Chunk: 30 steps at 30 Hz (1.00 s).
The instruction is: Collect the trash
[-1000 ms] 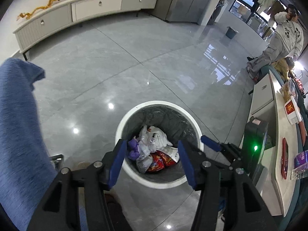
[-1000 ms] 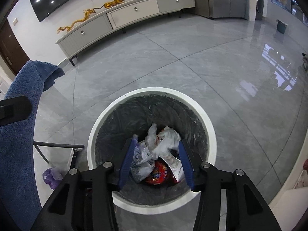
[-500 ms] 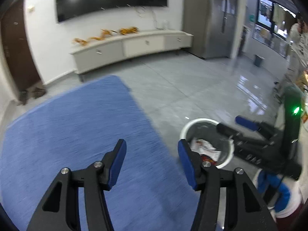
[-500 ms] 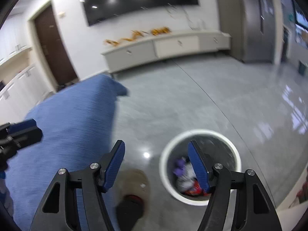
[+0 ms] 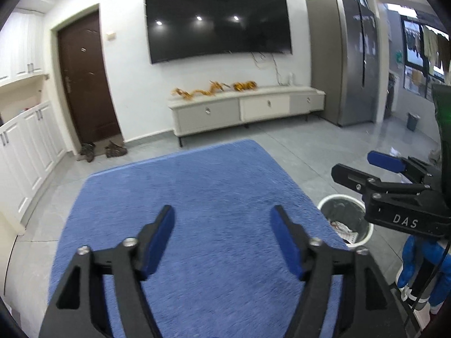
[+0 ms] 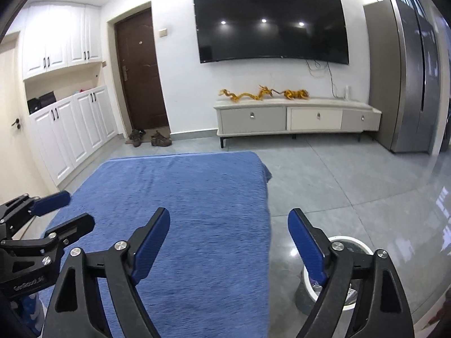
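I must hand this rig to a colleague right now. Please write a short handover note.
Left gripper: open, nothing between the jaws, which have just been opening.
Right gripper: open and empty too, jaws just widened.
Both are above the blue cloth, which shows no trash.
White bin stands on the floor beside the cloth, with wrappers inside.
Done: visible trash is binned. Left: check elsewhere for more.
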### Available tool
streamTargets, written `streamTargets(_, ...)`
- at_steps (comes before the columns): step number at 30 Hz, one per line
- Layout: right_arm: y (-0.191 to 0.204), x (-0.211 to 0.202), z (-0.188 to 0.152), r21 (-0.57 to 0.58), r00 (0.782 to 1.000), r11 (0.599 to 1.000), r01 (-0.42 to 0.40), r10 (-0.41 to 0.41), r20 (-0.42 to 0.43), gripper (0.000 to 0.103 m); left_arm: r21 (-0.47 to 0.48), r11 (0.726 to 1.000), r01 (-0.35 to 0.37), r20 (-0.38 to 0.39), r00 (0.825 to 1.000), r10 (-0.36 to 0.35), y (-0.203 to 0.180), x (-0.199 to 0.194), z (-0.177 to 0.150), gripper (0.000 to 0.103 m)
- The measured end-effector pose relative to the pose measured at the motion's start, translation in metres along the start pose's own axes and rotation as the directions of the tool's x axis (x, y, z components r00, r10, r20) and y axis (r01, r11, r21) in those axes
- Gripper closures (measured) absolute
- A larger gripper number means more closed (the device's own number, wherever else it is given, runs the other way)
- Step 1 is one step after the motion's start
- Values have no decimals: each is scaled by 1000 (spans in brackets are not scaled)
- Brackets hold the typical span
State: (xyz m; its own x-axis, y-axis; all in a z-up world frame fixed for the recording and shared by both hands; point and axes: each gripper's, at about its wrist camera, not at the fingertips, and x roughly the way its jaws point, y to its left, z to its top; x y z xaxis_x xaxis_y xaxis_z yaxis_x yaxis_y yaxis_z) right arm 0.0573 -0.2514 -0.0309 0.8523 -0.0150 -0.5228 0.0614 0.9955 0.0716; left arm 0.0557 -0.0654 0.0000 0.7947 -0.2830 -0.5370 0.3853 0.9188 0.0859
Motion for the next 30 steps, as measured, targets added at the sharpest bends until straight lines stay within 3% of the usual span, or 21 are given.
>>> streamTargets(5, 36, -17, -2, -42, 1000, 999, 26, -25, 15, 9, -32, 997, -67, 93, 993, 70, 25, -34, -9, 6)
streamTargets(8, 57, -27, -3, -81, 999, 996, 43, -41, 27, 8, -64, 993, -95, 129, 986, 103, 35, -48, -13, 0)
streamTargets(17, 92, -62, -6, -115, 987, 987, 117, -103, 122, 1, -86, 981, -171, 175, 967, 184, 45, -72, -18, 0)
streamTargets(30, 99, -104, -10, -95, 973, 984, 153, -133, 188, 0, -107, 969, -222, 228, 943, 241, 45, -108, -32, 0)
